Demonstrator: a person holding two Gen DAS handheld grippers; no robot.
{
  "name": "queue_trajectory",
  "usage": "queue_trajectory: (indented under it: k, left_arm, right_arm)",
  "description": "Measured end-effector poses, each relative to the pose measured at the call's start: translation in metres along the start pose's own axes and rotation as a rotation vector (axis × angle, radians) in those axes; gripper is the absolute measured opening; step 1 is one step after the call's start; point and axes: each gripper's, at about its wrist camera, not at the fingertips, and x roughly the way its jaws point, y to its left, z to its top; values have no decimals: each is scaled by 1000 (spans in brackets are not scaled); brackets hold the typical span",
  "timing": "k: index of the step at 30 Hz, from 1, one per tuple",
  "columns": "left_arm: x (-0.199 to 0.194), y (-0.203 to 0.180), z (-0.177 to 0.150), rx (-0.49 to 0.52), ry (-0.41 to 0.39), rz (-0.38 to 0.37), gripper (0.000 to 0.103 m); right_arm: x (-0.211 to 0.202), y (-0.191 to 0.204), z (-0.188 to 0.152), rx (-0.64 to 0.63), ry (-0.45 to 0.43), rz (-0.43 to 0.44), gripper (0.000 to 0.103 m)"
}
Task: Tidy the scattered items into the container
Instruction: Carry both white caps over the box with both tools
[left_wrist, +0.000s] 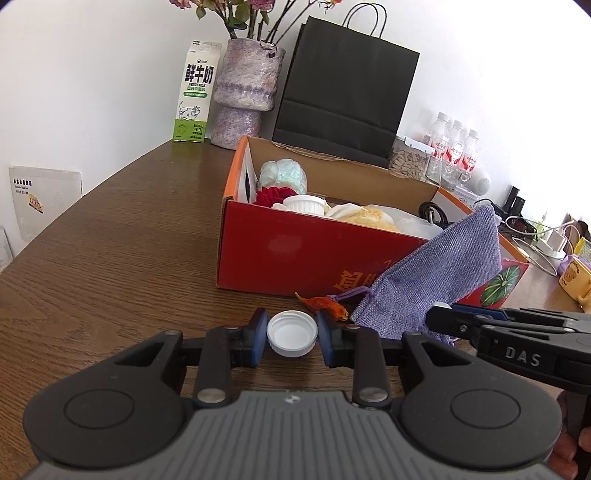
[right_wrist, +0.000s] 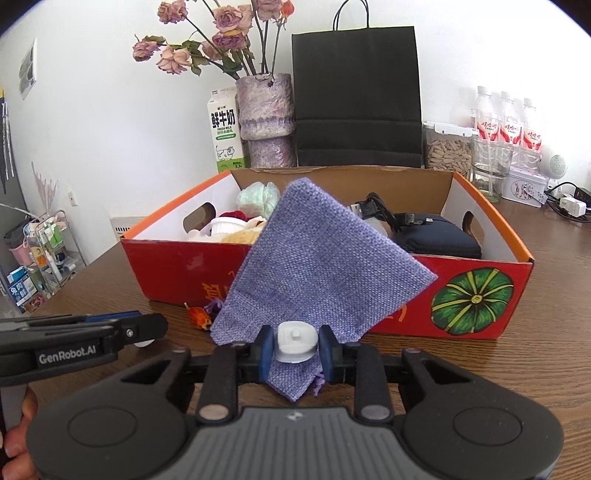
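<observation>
purple woven pouch (right_wrist: 317, 266) leaning on red box (right_wrist: 177, 266), "fresh milk" carton (left_wrist: 194, 92) behind box, left tongs (left_wrist: 291, 334) clenched on white cap (left_wrist: 291, 332), "genrobot.ai" printed, right tongs (right_wrist: 295, 345) gripping white plug (right_wrist: 296, 341)

Milk carton (left_wrist: 194, 92) reads "FRESH MILK" — left claw (right_wrist: 144, 334) arm, "GenRobot.AI".

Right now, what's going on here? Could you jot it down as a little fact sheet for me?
left gripper: shut on a white bottle cap, open side up
right gripper: shut on a small white plug, over a corner of the purple pouch
purple pouch: leaning against the box front
container: red cardboard box, already holding several items
on the table by the pouch: dried orange flower
table: dark wood
</observation>
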Motion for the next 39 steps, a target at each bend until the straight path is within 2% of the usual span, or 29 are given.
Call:
queue_trajectory:
  k: [3,8,14,16,19,25,30,35,39]
  left_arm:
    - [-5,0,0,-1,-18,4,29]
    - [-20,-7,6,2,-57,-36,29]
    - [-38,-19,34,-1,-151,-78,29]
    - [-42,-23,46,-16,-182,-105,29]
    - [-46,-33,65,-4,-242,-105,29]
    - [-34,-45,100,-11,-310,-89,29]
    - [-9,-50,117,-4,-325,-52,29]
    - [26,-54,119,19,-346,-36,29]
    - [60,-54,111,66,-287,29,29]
  right_arm:
    - [-12,-6,-1,25,-4,12,25]
    - [-35,-15,2,48,-44,20,25]
    - [-65,-19,31,25,-173,9,25]
    - [-68,-20,45,16,-213,5,25]
    - [-69,-21,65,12,-266,1,25]
    - [-54,-21,97,14,-333,-17,25]
    - [-28,-26,114,27,-334,-25,25]
    - [6,-38,119,39,-326,-41,25]
    - [36,-47,117,18,-269,-31,25]
